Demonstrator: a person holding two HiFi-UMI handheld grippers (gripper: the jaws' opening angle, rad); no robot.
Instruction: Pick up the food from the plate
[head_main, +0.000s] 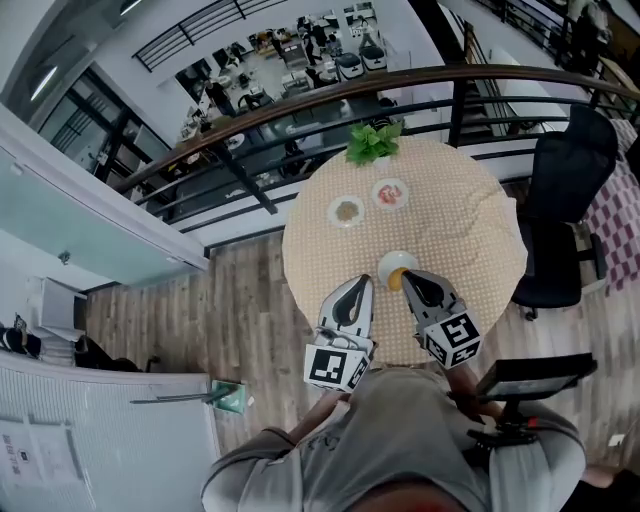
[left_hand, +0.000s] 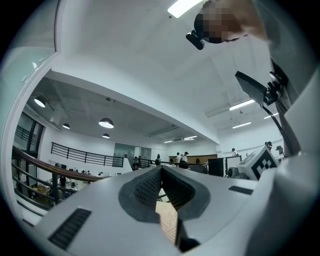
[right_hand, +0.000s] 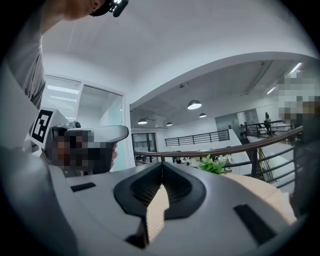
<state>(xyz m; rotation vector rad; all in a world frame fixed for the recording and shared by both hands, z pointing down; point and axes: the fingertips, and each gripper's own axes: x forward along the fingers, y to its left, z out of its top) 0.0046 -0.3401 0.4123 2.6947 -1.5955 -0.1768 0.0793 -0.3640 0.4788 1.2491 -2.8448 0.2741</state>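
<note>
A round desk (head_main: 470, 220) under a beige, finely woven cloth fills the middle of the head view, backed by a curved dark railing (head_main: 300, 100). A leafy green plant (head_main: 373, 143) sits at its upper edge. A small round white plate (head_main: 398, 262) lies at lower centre, with an orange piece of food (head_main: 396, 281) at its lower rim. The right hand-held gripper (head_main: 406, 278) has its ribbed black pads closed on nothing, its tip just beside the food. The left hand-held gripper (head_main: 359, 283), to the left, is likewise closed and empty.

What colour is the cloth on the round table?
Beige, with a fine regular pattern; the tablecloth shows best in the head view.
</note>
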